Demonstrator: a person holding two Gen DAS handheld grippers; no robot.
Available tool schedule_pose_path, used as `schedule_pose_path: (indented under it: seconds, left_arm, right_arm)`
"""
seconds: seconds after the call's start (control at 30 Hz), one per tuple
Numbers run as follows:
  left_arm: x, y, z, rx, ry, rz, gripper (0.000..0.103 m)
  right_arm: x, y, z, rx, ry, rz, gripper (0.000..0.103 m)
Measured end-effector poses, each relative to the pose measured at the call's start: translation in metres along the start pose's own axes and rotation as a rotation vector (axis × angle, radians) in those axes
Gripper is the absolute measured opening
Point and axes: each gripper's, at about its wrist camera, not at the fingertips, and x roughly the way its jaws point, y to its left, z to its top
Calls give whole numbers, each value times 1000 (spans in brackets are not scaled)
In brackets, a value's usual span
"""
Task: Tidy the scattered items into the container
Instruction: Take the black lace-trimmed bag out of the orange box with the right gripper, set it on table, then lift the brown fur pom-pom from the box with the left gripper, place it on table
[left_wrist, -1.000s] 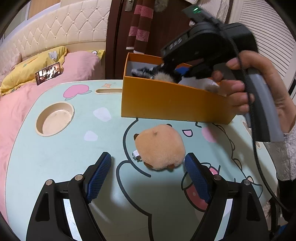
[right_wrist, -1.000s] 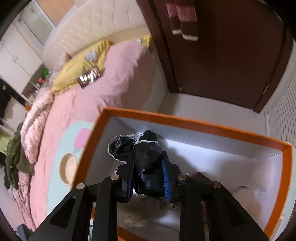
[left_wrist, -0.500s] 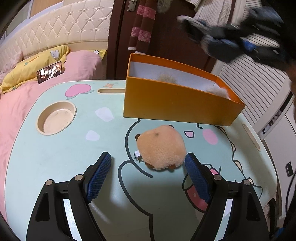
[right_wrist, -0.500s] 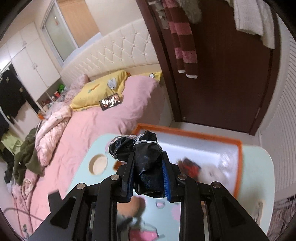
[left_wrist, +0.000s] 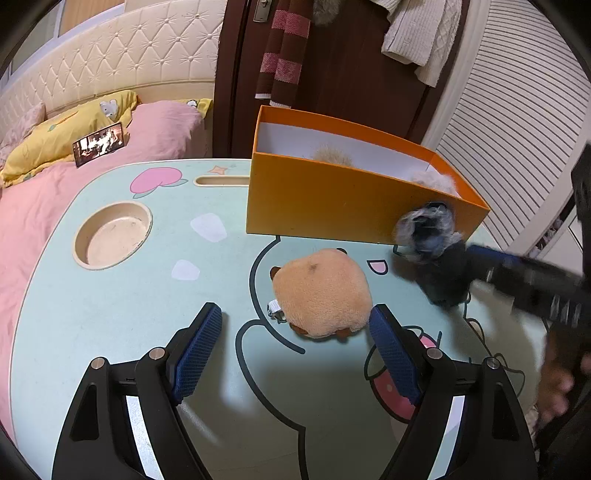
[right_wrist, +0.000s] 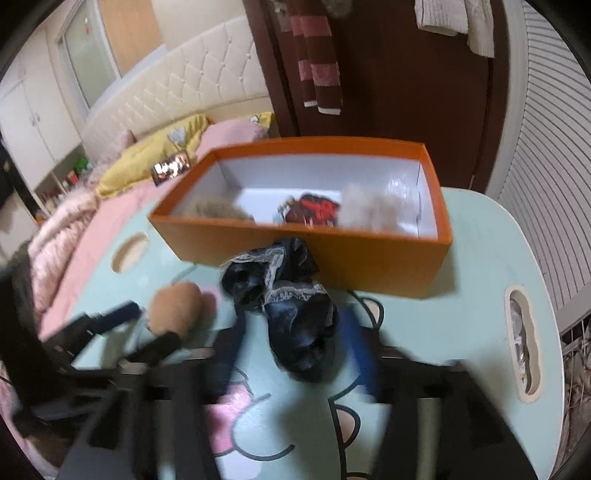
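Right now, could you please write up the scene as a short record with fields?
surface: cartoon-print table
container: orange box, open top
in box: red item, two fluffy items
outside box: tan plush, black lace-trimmed cloth
left hand-held gripper: open, plush between its fingers, untouched
right hand-held gripper: blurred, jaws just opened, cloth between them on the table
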Motion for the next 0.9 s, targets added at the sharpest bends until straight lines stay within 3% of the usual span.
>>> schedule_pose_path:
  seconds: [0.03,0.13,0.27,0.53,0.63,0.7,0.8,0.9]
  left_arm:
    - [0,0,0,0,0,0,82]
    - [0,0,0,1,0,1,82]
    - [0,-1,0,8,4,8,82]
    - [0,-2,0,15,5,20,82]
    - [-5,5,2,-57,-13,90,82]
    - [-16,11,9,-107,-36,46,82]
    - [-30,12,30,-103,-36,-1,82]
    - [-33,5,62,-57,25,-54,82]
  right_arm:
    - [-1,1,-6,0,-19,-27,86]
    - [-2,5,-22,-45,-43,-75,92]
    - [14,2,-36,-80,51,-123,92]
    - [16,-7,-38,-48,37,-151,92]
    - [14,-6,-39,-47,36,-152,92]
    - [15,-2,-39,-49,38,-154,92]
    - [14,1,-39,-48,37,-155,92]
    - [14,1,-39,-47,37,-153,92]
